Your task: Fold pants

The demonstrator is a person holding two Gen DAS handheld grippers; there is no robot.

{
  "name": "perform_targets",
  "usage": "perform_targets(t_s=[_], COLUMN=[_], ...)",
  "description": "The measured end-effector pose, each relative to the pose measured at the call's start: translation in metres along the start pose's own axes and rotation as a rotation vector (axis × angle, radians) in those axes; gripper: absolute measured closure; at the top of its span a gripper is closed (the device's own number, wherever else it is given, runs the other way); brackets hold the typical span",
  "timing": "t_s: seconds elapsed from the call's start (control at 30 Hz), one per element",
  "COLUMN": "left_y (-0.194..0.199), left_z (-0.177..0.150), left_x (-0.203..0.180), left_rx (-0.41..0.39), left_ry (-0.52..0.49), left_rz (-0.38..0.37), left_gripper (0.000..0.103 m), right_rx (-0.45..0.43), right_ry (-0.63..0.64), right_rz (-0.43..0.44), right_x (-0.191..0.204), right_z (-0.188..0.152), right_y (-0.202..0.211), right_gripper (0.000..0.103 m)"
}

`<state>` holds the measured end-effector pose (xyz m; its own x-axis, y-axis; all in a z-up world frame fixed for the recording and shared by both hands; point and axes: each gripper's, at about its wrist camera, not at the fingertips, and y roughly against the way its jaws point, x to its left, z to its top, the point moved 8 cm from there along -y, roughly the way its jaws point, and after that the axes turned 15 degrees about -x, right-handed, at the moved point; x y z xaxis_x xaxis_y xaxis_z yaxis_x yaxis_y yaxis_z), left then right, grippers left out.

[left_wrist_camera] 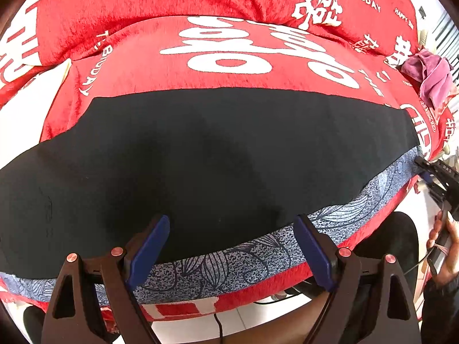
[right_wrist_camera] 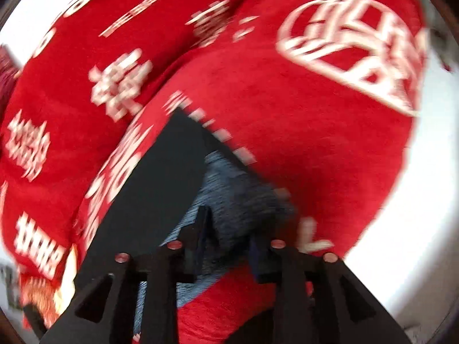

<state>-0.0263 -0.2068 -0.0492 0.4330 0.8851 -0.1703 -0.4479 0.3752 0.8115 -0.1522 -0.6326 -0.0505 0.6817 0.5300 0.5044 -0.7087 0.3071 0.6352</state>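
Dark navy pants (left_wrist_camera: 206, 154) lie spread flat on a red blanket (left_wrist_camera: 229, 43), with a blue floral patterned band (left_wrist_camera: 229, 263) along the near edge. My left gripper (left_wrist_camera: 232, 249) is open, its blue-padded fingers (left_wrist_camera: 149, 246) straddling the band, holding nothing. My right gripper (left_wrist_camera: 427, 172) sits at the pants' right corner. In the blurred right wrist view the pants (right_wrist_camera: 160, 177) and the patterned band (right_wrist_camera: 229, 200) lie ahead of my right gripper (right_wrist_camera: 229, 238), whose fingers stand apart over the band.
The red blanket with white lettering (right_wrist_camera: 315, 100) covers a cushioned surface. A crumpled purple cloth (left_wrist_camera: 430, 77) lies at the far right. White floor (left_wrist_camera: 243, 321) shows below the near edge, with a black cable (left_wrist_camera: 219, 326) hanging there.
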Motion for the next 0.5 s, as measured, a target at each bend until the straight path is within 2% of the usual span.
perform_targets(t_s=[0.03,0.1,0.17,0.2,0.23,0.3,0.37,0.4,0.47,0.5], left_y=[-0.001,-0.003,-0.009,-0.013,-0.017,-0.018,-0.015,-0.013,-0.007,-0.003], left_z=[0.000,0.000,-0.001,-0.003,-0.005,-0.007,-0.009,-0.012,-0.017,-0.021], left_x=[0.000,-0.002,-0.006,-0.007,-0.006,-0.003,0.003,0.010,0.029,0.042], left_rx=[-0.002,-0.002,0.006,0.014,0.023,0.008,0.002,0.000,-0.003,-0.003], left_ry=[-0.002,-0.002,0.002,-0.003,-0.013,-0.031,-0.042,-0.049,-0.051,-0.027], left_rz=[0.002,0.004,-0.003,0.002,0.016,0.009,0.015,0.030,0.074,0.096], left_gripper=[0.014,0.014,0.014,0.014,0.014,0.014,0.014,0.014,0.014,0.014], right_rx=[-0.043,-0.129,-0.122,-0.079,-0.039,0.020,0.088,0.117,0.095,0.086], right_ry=[0.026,0.118,0.209,0.264,0.310,0.352,0.324,0.279,0.213,0.233], right_rz=[-0.049,-0.046,0.065,0.140,0.197,0.268,0.204,0.142,0.118,0.082], right_x=[-0.003,0.013,0.045,0.065,0.079,0.093,0.074,0.052,0.027,0.023], right_z=[0.007,0.016,0.007,-0.006,-0.017,-0.034,-0.041,-0.040,-0.030,-0.025], right_y=[0.010,0.029,0.036,0.034,0.031,0.020,-0.005,-0.017,-0.019,-0.016], right_gripper=[0.071,0.068,0.050,0.031,0.024,0.024,0.024,0.024,0.028,0.028])
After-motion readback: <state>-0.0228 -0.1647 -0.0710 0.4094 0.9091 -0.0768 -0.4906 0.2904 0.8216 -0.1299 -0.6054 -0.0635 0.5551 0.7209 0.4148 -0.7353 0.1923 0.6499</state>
